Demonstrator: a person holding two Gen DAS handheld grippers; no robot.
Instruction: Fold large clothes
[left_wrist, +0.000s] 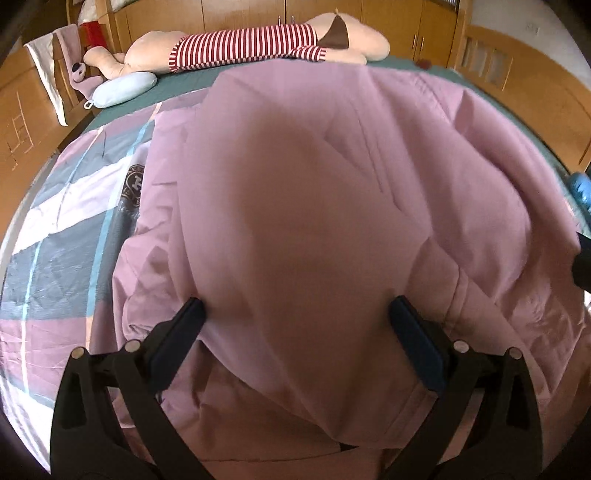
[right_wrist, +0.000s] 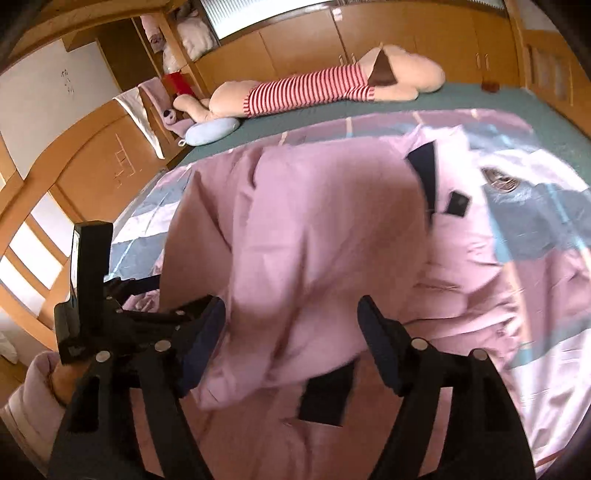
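Note:
A large pink garment (left_wrist: 332, 192) lies bunched on the bed, on top of a pink, grey and white patterned quilt (left_wrist: 62, 236). My left gripper (left_wrist: 295, 314) is open, its fingers either side of a raised fold of the pink cloth. In the right wrist view the garment (right_wrist: 314, 229) shows a dark collar (right_wrist: 424, 170) and a black tab (right_wrist: 327, 391). My right gripper (right_wrist: 291, 325) is open over the cloth, which passes between its fingers. The left gripper's body (right_wrist: 92, 295) shows at the left of that view.
A big plush toy in a red striped top (left_wrist: 243, 48) and a light blue pillow (left_wrist: 122, 88) lie at the far side of the green bed sheet (left_wrist: 177, 83). Wooden cabinets (left_wrist: 240, 14) line the wall. A wooden bed frame (right_wrist: 74, 173) stands left.

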